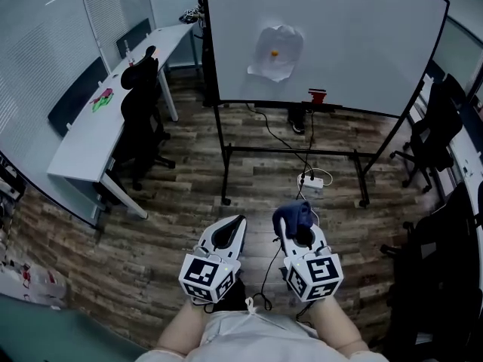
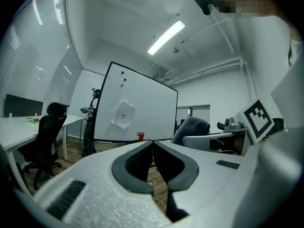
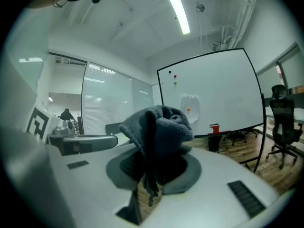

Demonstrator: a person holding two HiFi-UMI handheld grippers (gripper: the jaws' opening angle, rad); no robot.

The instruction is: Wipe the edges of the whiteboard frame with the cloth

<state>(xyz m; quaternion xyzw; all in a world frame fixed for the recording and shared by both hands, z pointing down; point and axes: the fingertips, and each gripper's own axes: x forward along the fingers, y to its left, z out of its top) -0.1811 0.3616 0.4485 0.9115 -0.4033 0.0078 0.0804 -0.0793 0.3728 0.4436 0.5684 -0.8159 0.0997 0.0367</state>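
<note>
A large whiteboard [image 1: 355, 29] with a black frame [image 1: 213, 89] stands on a wheeled stand ahead of me, well beyond both grippers. A sheet of paper [image 1: 276, 51] is stuck on it and a red eraser [image 1: 317, 96] sits on its bottom ledge. My right gripper [image 1: 296, 219] is shut on a bunched dark blue cloth [image 1: 294, 216], which fills the jaws in the right gripper view [image 3: 156, 132]. My left gripper [image 1: 230, 228] is beside it, jaws shut with nothing between them [image 2: 152, 144]. The whiteboard shows far off in both gripper views [image 2: 135, 110] [image 3: 213, 94].
A white desk [image 1: 113, 111] with a black office chair [image 1: 143, 104] stands at the left. More chairs [image 1: 434, 134] are at the right. A power strip and cables [image 1: 311, 179] lie on the wood floor under the board's stand. A person stands far off by the board's left edge [image 2: 95, 106].
</note>
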